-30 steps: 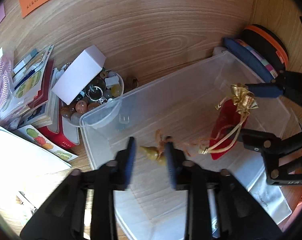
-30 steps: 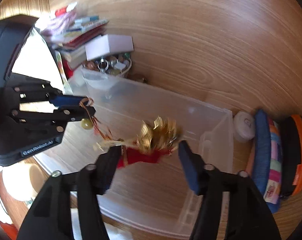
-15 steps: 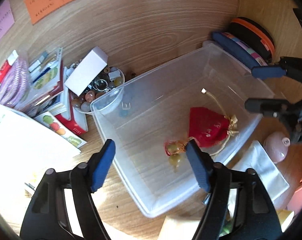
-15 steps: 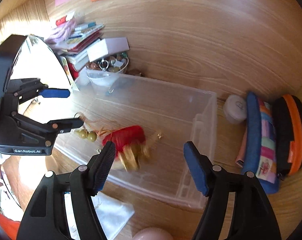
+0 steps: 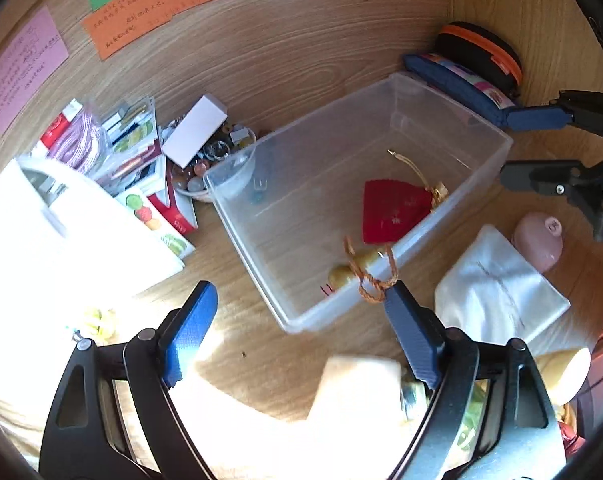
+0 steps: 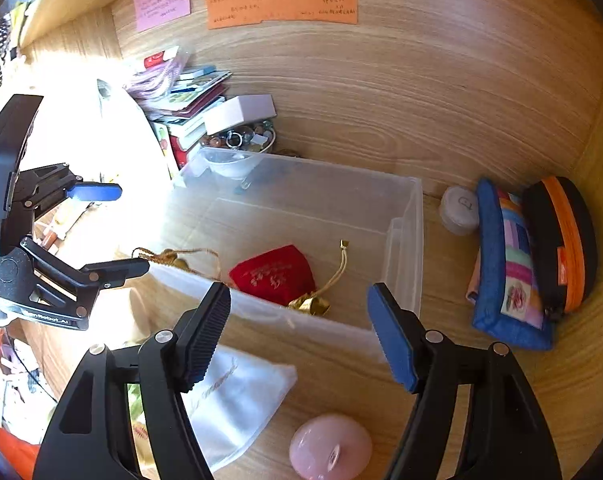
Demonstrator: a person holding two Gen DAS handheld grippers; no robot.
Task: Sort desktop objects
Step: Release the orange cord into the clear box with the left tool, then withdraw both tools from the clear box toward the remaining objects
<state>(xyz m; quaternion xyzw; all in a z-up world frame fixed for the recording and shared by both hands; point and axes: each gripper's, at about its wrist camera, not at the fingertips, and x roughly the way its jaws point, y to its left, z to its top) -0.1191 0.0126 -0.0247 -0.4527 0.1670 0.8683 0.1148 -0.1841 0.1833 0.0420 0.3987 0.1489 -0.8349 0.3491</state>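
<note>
A clear plastic bin (image 5: 441,92) (image 6: 405,240) stands on the wooden desk. Inside it lies a red drawstring pouch (image 5: 393,210) (image 6: 275,274) with gold cord. A gourd charm (image 5: 349,270) on an orange cord (image 5: 371,286) lies at the bin's near wall, and the cord drapes over the rim close to my left gripper's right finger (image 5: 413,336). My left gripper (image 5: 297,334) is open and empty, in front of the bin. My right gripper (image 6: 299,334) is open and empty, just outside the bin's near wall; it also shows in the left wrist view (image 5: 537,148).
A white cloth bag (image 5: 497,288) (image 6: 237,392) and a pink round stone (image 5: 537,240) (image 6: 329,448) lie beside the bin. A bowl of trinkets (image 5: 209,160), a white box (image 5: 195,130), booklets (image 5: 137,148), a blue pouch (image 6: 509,272) and an orange-trimmed case (image 6: 565,240) stand along the back.
Both grippers opened and let go: the pouch and the gourd charm dropped into the bin. Both grippers then drew back out of the bin toward the desk's front.
</note>
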